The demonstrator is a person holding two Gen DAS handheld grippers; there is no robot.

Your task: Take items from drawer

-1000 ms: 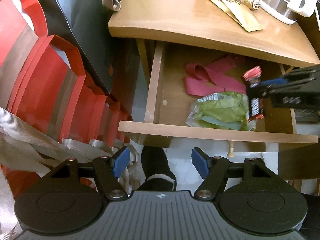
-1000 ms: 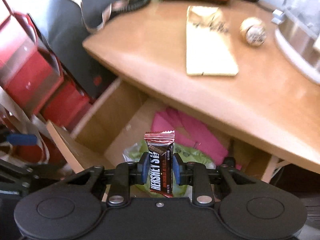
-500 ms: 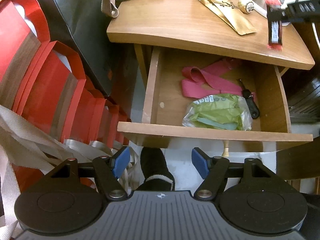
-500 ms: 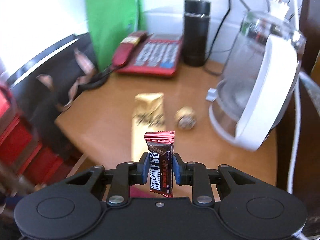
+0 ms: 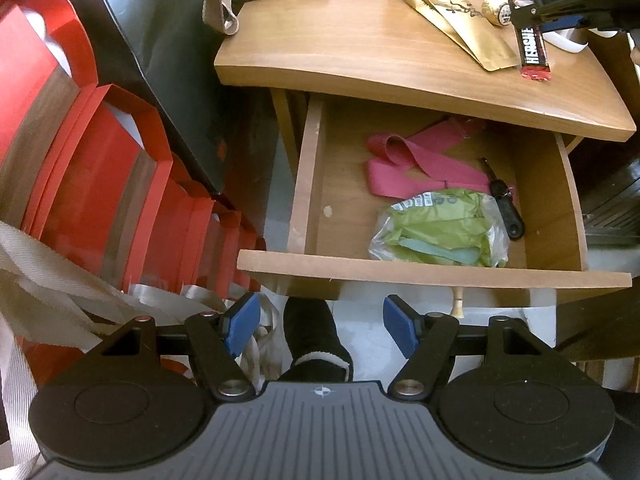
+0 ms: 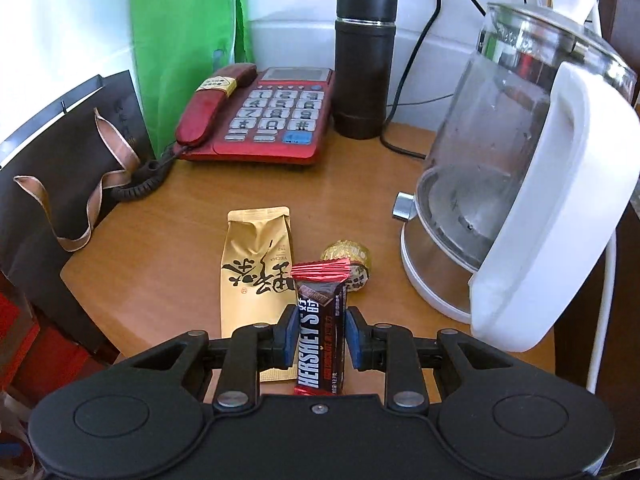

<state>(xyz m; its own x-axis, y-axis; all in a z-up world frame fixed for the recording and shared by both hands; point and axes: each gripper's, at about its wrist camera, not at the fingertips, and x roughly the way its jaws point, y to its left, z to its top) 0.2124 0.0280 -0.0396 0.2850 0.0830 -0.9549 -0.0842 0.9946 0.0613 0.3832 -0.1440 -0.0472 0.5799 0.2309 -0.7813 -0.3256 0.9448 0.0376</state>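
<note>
My right gripper (image 6: 320, 334) is shut on a Hershey's chocolate bar (image 6: 320, 332) and holds it just above the wooden tabletop (image 6: 160, 232), beside a gold packet (image 6: 256, 272) and a gold-wrapped ball (image 6: 352, 264). In the left wrist view the bar (image 5: 532, 50) hangs from that gripper (image 5: 532, 24) over the table's right side. The open drawer (image 5: 312, 168) holds a pink strap (image 5: 416, 160), a green plastic bag (image 5: 440, 228) and a black key (image 5: 506, 204). My left gripper (image 5: 320, 324) is open and empty, in front of the drawer, above the floor.
A glass kettle with a white handle (image 6: 520, 168), a red telephone (image 6: 260, 120) and a dark flask (image 6: 364, 64) stand on the table. A dark paper bag (image 5: 152, 60) and red gift bags (image 5: 80, 152) crowd the left side. A foot in a black sock (image 5: 316, 332) is below.
My right gripper has lifted the chocolate bar out of the drawer and carried it up over the tabletop, lowering it near the gold packet. The left gripper has stayed open in front of the drawer.
</note>
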